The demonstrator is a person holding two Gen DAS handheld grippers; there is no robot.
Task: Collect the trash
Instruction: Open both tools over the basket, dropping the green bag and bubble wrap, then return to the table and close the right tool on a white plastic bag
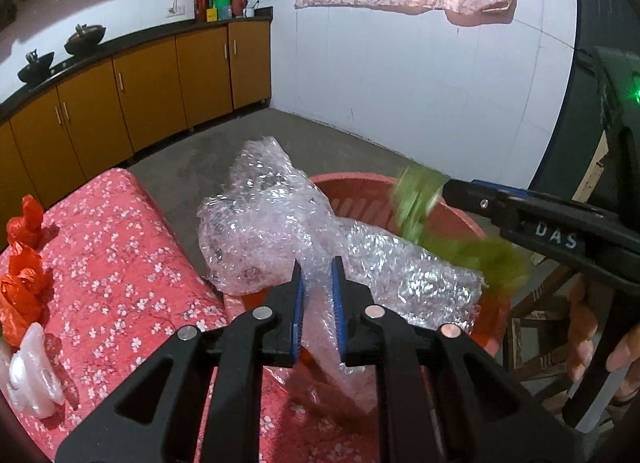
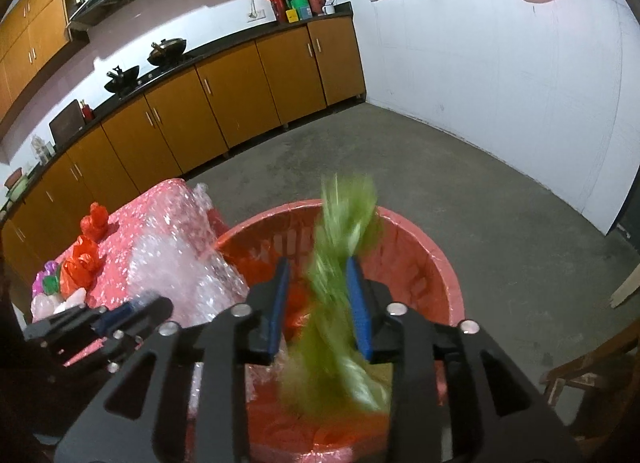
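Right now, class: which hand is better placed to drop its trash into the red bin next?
Right. Its tool hangs over the red bin, open around the green wrapper; the left tool pinches bubble wrap at the rim.

Clear bubble wrap [image 1: 280, 223], crumpled, pinched in my left gripper [image 1: 318, 295], hangs over the near-left rim of the red basket [image 2: 436, 263]. Green plastic wad [image 2: 340, 283], motion-blurred, sits loose between my right gripper's [image 2: 318, 291] parted pads, above the basket.

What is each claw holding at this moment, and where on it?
Left claw: shut on the bubble wrap, pinched at a narrow gathered part. Right claw: open; the green bag hangs blurred between the pads over the red bin.
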